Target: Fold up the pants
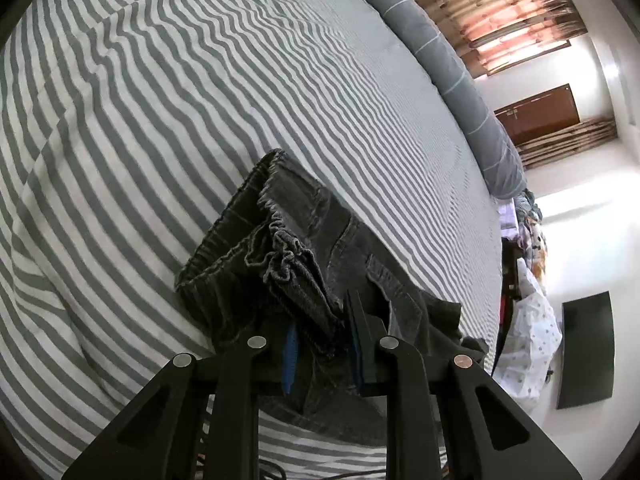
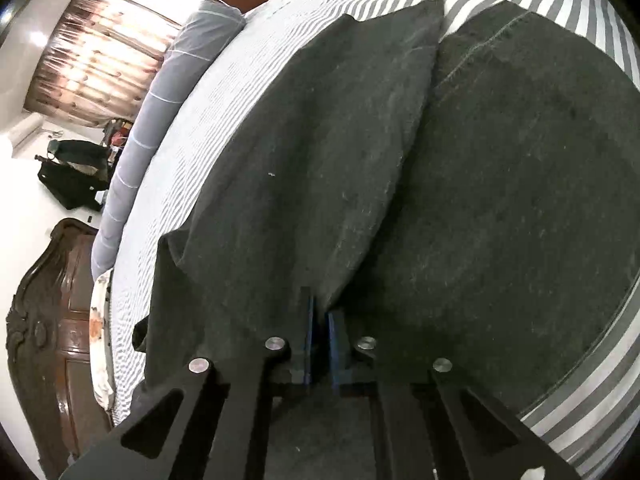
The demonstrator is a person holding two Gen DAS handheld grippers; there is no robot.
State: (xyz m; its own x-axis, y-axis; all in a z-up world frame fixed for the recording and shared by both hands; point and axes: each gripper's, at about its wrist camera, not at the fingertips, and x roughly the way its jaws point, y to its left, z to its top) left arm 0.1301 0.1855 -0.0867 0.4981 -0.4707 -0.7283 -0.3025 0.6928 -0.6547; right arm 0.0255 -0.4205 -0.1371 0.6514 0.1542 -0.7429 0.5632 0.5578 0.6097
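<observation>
Dark grey denim pants lie on the striped bed sheet. In the left wrist view their gathered elastic waistband faces me, bunched up. My left gripper has its jaws around the waist fabric and grips a fold of it. In the right wrist view the two pant legs spread away from me, one overlapping the other. My right gripper is nearly shut, with pants fabric pinched between its blue pads.
A grey pillow roll runs along the far bed edge; it also shows in the right wrist view. A carved dark wooden bed board stands at left. Curtains, a brown door and piled clothes lie beyond the bed.
</observation>
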